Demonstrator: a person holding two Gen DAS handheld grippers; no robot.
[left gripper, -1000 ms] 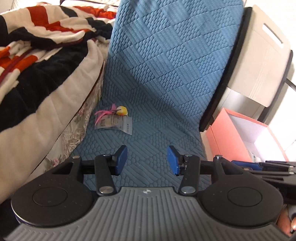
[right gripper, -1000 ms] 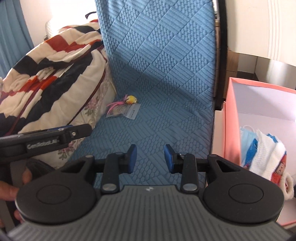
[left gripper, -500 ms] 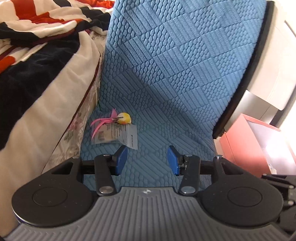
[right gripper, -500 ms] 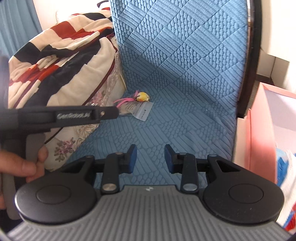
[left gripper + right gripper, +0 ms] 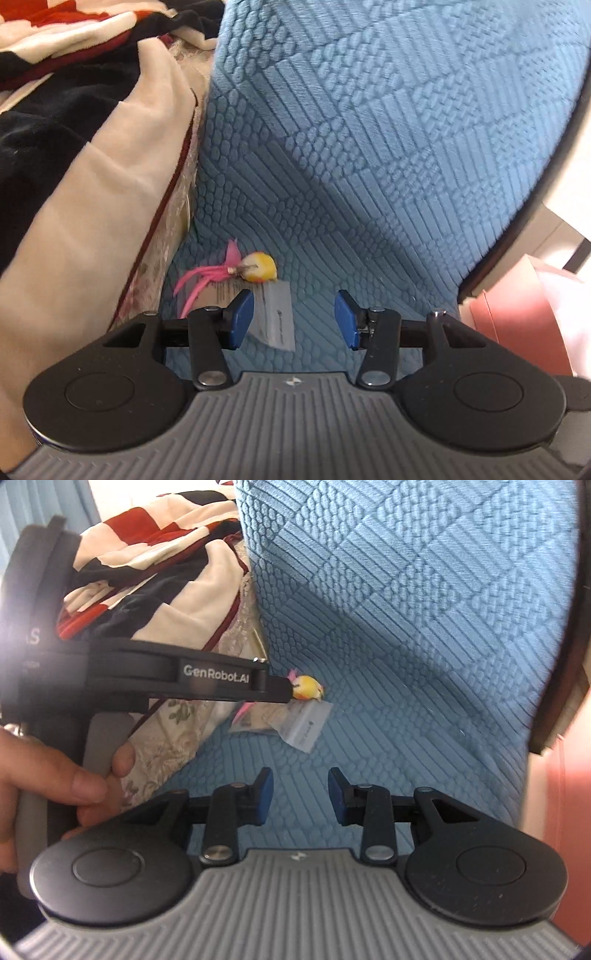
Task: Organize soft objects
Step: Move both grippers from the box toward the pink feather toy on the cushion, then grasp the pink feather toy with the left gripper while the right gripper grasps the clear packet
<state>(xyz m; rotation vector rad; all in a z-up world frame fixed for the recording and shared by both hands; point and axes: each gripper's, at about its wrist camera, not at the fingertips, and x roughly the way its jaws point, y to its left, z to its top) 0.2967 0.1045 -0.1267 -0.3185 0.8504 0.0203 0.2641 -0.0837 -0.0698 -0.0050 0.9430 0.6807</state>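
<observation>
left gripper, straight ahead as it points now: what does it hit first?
Probably the blue quilted cover. The left gripper is open and empty; the packaged yellow toy lies just left of its line, its bag beside the left pad. Depth is unclear.

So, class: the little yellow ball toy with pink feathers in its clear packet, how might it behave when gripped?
The toy looks light. Its feathers would probably flop. The clear packet lies flat and thin on the blue cover, so it may slip or crumple; the round ball might roll inside.

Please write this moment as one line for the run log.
phase: approach | target: feather toy in its clear bag, on blue cover | left gripper: open, empty, nearest toy | right gripper: open, empty
</observation>
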